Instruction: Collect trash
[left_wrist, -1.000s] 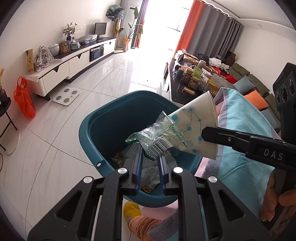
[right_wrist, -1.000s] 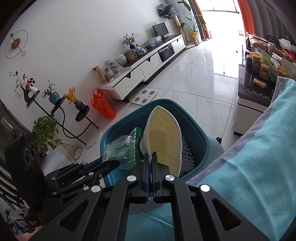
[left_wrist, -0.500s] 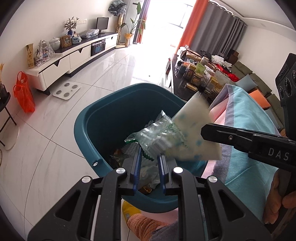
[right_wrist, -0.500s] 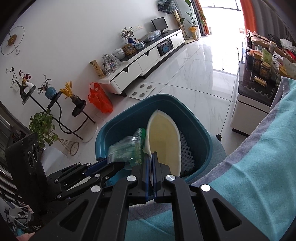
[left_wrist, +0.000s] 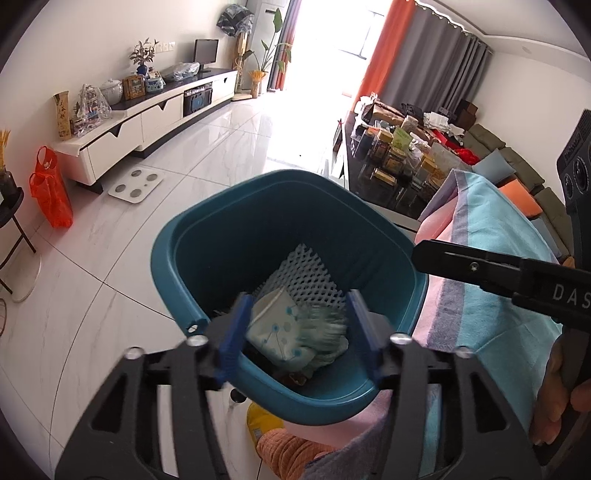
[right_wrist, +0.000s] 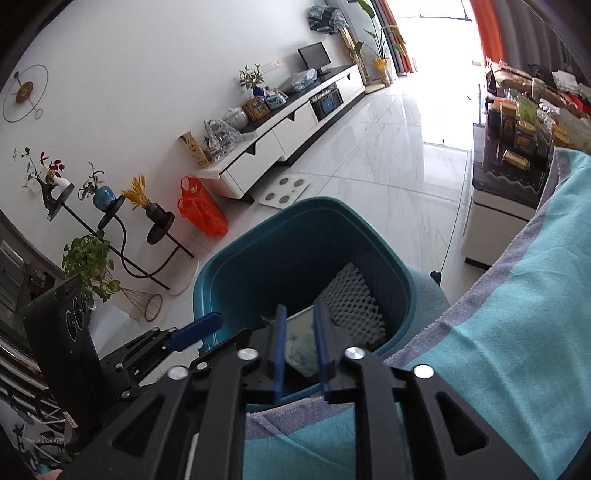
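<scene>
In the left wrist view, the left gripper (left_wrist: 299, 332) fills the lower centre of the frame, its blue fingers spread wide and holding nothing, poised over the teal bin (left_wrist: 229, 236). Between the fingers, inside the bin, lie the paper cup (left_wrist: 273, 325) and a blurred green wrapper (left_wrist: 327, 325), just below a white foam net (left_wrist: 306, 277). At right, the right gripper (right_wrist: 299, 347) also stands parted and empty above the bin, beside a turquoise blanket (left_wrist: 495, 236).

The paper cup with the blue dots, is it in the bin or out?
In. The paper cup lies on its side inside the teal bin, beside white foam netting, and no gripper holds it.
</scene>
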